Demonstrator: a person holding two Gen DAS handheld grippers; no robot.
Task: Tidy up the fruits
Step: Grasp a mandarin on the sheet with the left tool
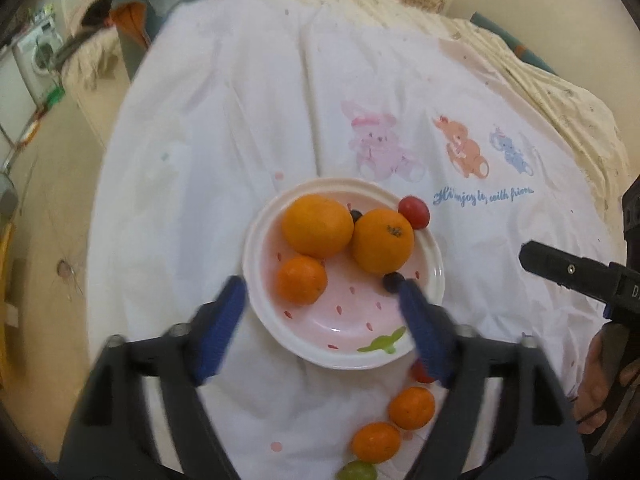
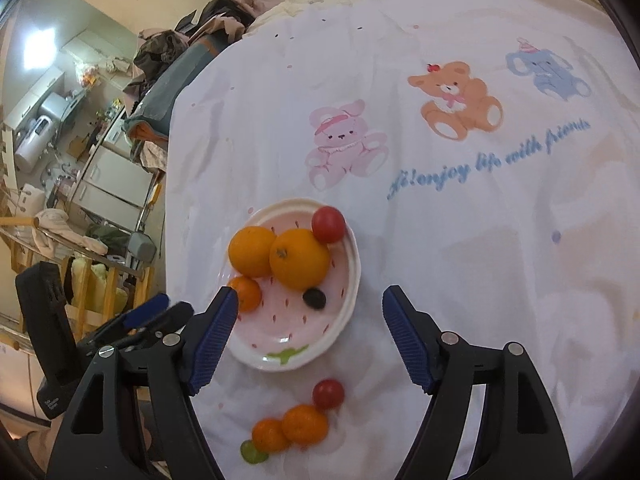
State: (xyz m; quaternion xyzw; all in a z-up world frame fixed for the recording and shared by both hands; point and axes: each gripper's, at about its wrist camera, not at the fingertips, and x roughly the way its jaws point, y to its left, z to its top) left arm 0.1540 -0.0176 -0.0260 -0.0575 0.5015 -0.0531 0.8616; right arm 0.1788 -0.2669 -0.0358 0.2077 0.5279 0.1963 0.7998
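Both grippers hang above a bed and both are empty. The left gripper (image 1: 320,304) has its blue-padded jaws spread wide over the near half of a pink plate (image 1: 264,312), with nothing between the pads. The right gripper (image 2: 308,316) is also wide open and holds nothing, its left finger over the plate's near left rim. The step in hand looks like fetching the loose fruit, so the sensible move is to lower one gripper toward the near cluster, straddle a single fruit with the pads on either side, and close gently, since the soft sheet lets round fruit roll. Taking them one at a time avoids knocking neighbours off the near edge. The plate sits left of centre on a white sheet (image 2: 480,260) printed with cartoon animals, and is painted like a strawberry with red seeds and a green leaf. On it lie two large oranges (image 2: 298,258), touching, a smaller tangerine (image 2: 246,294), a cherry tomato (image 2: 328,224) at the far rim, and a dark grape (image 2: 314,298). Just near of the plate, off it, lie another cherry tomato (image 2: 328,394), two tangerines (image 2: 304,424) touching, and a green grape (image 2: 252,452).
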